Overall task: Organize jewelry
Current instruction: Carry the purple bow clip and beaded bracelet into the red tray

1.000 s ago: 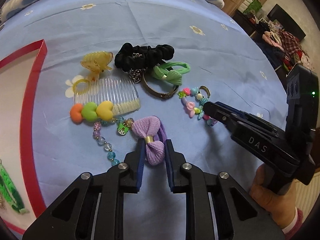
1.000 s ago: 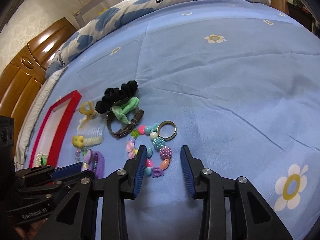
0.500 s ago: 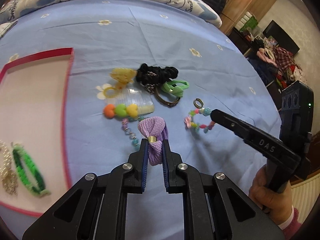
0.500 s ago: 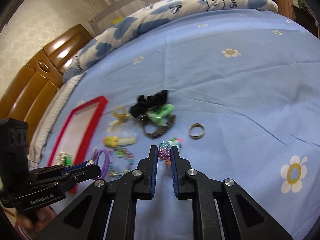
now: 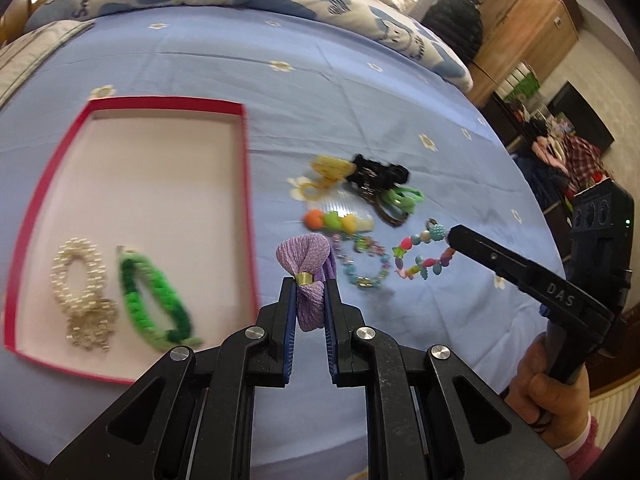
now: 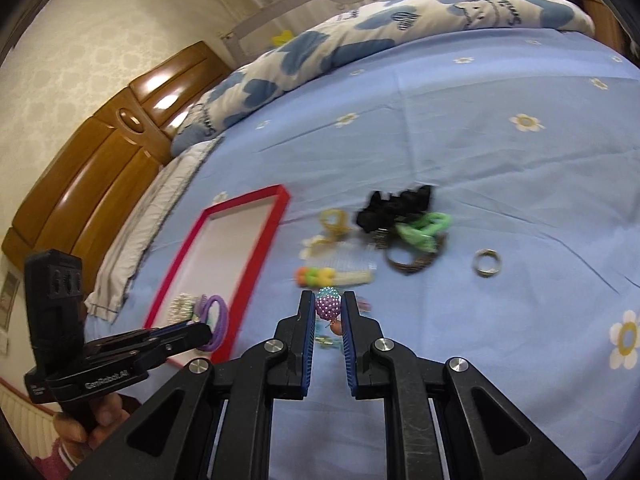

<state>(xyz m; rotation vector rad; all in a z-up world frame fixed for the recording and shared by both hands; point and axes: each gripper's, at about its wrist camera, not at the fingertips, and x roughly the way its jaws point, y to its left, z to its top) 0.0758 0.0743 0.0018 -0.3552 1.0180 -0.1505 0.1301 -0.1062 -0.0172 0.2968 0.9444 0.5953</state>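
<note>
My left gripper [image 5: 307, 285] is shut on a purple bow hair tie [image 5: 306, 258], lifted off the blue bedsheet just right of the red-rimmed tray [image 5: 246, 184]. The tray holds a pearl bracelet [image 5: 76, 272] and a green braided band [image 5: 154, 308]. My right gripper [image 6: 328, 305] is shut on a colourful bead bracelet [image 6: 328, 307], pinching a dotted purple bead; the left wrist view shows the bead bracelet [image 5: 420, 258] hanging from the right gripper's tip. The left gripper [image 6: 200, 330] with the purple tie shows at lower left in the right wrist view.
On the sheet lie a comb with orange, green and yellow hearts [image 5: 340, 220], a yellow claw clip [image 5: 330, 168], a black scrunchie [image 5: 376, 172], a green hair tie [image 5: 402, 198], a small blue bead bracelet [image 5: 364, 264] and a metal ring [image 6: 487, 263]. Pillows line the far edge.
Both grippers closed and rose: the left lifted the purple bow and moved toward the tray; the right closed on the bead bracelet and lifted it off the sheet.
</note>
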